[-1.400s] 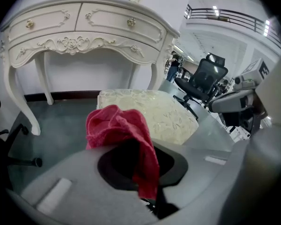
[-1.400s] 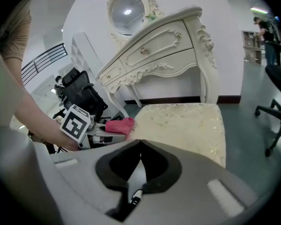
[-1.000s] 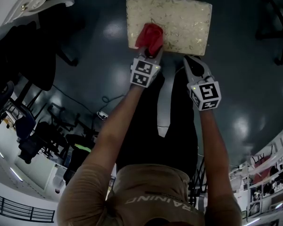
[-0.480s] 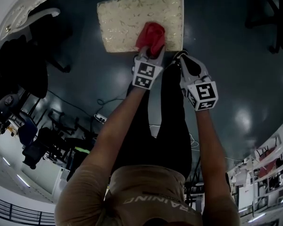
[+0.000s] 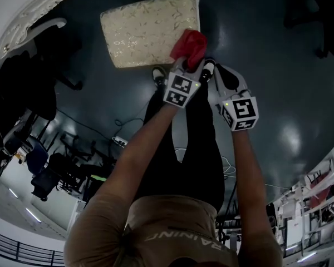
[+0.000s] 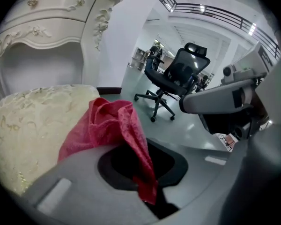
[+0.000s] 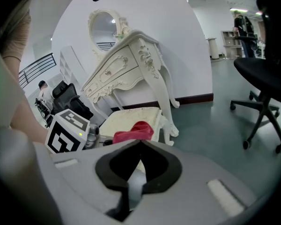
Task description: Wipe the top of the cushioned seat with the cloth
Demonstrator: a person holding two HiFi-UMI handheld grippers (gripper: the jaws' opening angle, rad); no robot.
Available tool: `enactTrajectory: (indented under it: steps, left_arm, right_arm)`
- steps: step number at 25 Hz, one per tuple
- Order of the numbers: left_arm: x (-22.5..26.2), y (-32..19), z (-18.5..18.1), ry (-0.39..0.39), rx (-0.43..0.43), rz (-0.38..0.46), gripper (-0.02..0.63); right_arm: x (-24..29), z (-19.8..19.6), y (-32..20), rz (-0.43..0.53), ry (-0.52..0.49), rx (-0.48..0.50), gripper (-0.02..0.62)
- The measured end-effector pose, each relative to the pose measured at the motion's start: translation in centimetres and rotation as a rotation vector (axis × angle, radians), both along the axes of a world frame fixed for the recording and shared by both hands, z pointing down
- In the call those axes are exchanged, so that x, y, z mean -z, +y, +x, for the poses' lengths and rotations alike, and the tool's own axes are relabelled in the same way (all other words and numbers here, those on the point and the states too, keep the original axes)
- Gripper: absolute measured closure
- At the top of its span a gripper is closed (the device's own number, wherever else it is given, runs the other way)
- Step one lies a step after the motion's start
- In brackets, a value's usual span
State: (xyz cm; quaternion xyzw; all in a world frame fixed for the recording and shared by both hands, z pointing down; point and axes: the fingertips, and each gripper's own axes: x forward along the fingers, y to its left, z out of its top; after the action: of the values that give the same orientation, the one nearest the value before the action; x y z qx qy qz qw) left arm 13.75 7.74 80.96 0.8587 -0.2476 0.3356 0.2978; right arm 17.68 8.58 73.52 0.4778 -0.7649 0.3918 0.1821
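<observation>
**Red cloth at seat's corner, L claw clamped on it**

Head view, far left: a white carved vanity (image 5: 22, 10) runs along the frame's edge. Next to it on the dark floor (image 5: 278, 49) is the cushioned seat (image 5: 147, 29), cream w/ a pale leaf pattern.

The red cloth (image 5: 189, 44) is bunched at the seat's near right corner, partly over the edge. The left claw (image 5: 188, 65) is right behind it, marker cube facing up. In the left gripper view the seat (image 6: 33, 125) fills the lower left, w/ the vanity (image 6: 51, 13) behind it. The cloth (image 6: 107, 125) lies against the seat's right side. A strip of cloth runs down through the left claw (image 6: 140, 149), whose jaws are clamped on it.

Just right of that, the right claw (image 5: 222, 78) is near the seat's corner but off the cushion, apart from the cloth. The right gripper view shows the right claw (image 7: 141, 143) w/ jaw tips together and nothing betw. them. Beyond it are the seat (image 7: 131, 118) w/ the cloth (image 7: 133, 131) on its near edge, the vanity (image 7: 126, 64) and an oval mirror (image 7: 103, 29).

Far right: a black office chair (image 7: 264, 78) stands well apart on the floor.
</observation>
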Motion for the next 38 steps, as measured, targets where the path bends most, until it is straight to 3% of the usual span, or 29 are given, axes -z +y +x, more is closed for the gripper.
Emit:
enactTrajectory:
  steps: [4, 9, 15, 25, 38]
  left_arm:
    - [-0.6, 1.2, 2.6, 0.02, -0.053, -0.046, 0.568]
    - [-1.0, 1.9, 4.9, 0.073, -0.048, -0.126, 0.568]
    - [0.6, 3.6, 7.4, 0.182, -0.114, -0.217, 0.568]
    - [6.5, 4.4, 5.9, 0.22, -0.172, -0.131, 0.568]
    - [22.5, 2.8, -2.2, 0.248, -0.108, 0.007, 0.568]
  right_arm:
    - [-0.2, 1.9, -0.2, 0.007, 0.008, -0.012, 0.594]
    - [0.1, 3.8, -0.2, 0.013, 0.015, -0.034, 0.594]
    - [0.8, 4.5, 0.7, 0.021, 0.02, -0.049, 0.594]
    - [3.6, 3.5, 2.9, 0.038, 0.035, -0.048, 0.594]
    - [15.5, -5.0, 4.0, 0.085, 0.03, 0.237, 0.594]
